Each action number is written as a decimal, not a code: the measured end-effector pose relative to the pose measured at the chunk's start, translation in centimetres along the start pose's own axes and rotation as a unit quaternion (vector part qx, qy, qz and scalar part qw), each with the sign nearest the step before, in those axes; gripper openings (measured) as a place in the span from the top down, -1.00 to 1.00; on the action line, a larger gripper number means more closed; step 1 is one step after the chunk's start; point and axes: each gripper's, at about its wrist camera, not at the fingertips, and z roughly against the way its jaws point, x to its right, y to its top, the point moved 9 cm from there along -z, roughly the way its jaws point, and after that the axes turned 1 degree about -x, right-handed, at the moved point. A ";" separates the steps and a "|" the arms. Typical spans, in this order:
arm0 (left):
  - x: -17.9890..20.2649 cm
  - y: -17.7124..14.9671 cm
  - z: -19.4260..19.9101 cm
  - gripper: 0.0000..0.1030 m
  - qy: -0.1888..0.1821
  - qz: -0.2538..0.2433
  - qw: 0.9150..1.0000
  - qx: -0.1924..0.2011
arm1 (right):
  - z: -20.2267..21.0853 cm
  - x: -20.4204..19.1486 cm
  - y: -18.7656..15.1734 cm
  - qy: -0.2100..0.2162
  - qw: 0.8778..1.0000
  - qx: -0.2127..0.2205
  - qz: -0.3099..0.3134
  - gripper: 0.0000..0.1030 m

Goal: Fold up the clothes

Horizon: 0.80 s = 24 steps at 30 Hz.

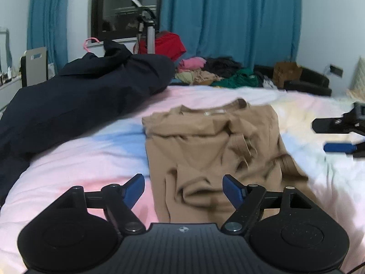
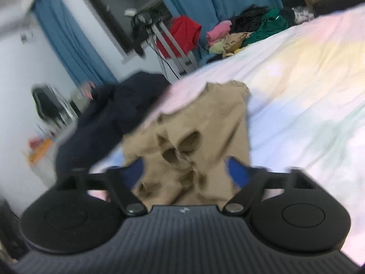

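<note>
The tan shirt (image 1: 212, 150) lies partly folded on the bed (image 1: 68, 164), collar toward the far side, sleeves already turned in over the body, and its near hem rumpled just ahead of the left gripper (image 1: 183, 188). That gripper hovers low over the hem with its blue pads spread wide; cloth shows in the gap below them, but neither pad presses on it, so it holds nothing. In the right wrist view, the right gripper (image 2: 186, 171) also stands with its jaws apart over the same shirt (image 2: 194, 137). That picture is blurred, and the fabric bunches up between the pads, yet they do not seem to pinch it, so I judge it released.

As I read it, one fold has just been laid down and both hands have let go. The next move calls for a fresh hold: each gripper needs to close on a near corner of the hem, lift it evenly and carry it toward the collar, keeping the tucked sleeves from sliding out. The wrinkled middle may want smoothing first.

Beyond the shirt, a dark navy garment (image 1: 75, 100) sprawls over the left part of the bed, touching no part of the tan one. Farther back, a heap of mixed clothes (image 1: 216, 73) waits near the blue curtains (image 1: 228, 18), with a red item (image 1: 168, 43) beside a stand.
</note>
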 end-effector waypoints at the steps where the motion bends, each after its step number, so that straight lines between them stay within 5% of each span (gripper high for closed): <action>1: 0.4 -0.5 0.1 -0.50 0.000 -0.009 1.000 -0.004 | -0.1 0.2 -0.7 -0.012 1.000 -0.015 0.014 -0.09; 3: 1.1 -1.1 0.0 -0.49 0.017 -0.025 1.000 -0.002 | -0.8 0.2 -2.5 -0.024 0.998 -0.042 0.033 0.30; 9: 0.3 -4.0 -3.0 -0.49 0.065 -0.034 0.997 -0.037 | -4.3 0.0 -7.0 -0.088 0.985 -0.107 0.104 0.31; 14: -0.6 -4.9 -3.2 -0.48 0.067 -0.003 0.996 -0.064 | -4.9 -0.6 -7.5 -0.104 0.981 -0.103 0.124 0.31; 20: 0.2 -4.1 2.7 -0.49 0.014 0.082 0.994 -0.076 | -1.7 -2.1 -5.8 -0.081 0.991 -0.053 0.095 0.30; 24: 2.8 -5.3 6.9 -0.56 -0.083 0.135 0.984 -0.075 | 0.5 -3.3 -4.5 -0.075 0.992 -0.017 0.096 0.30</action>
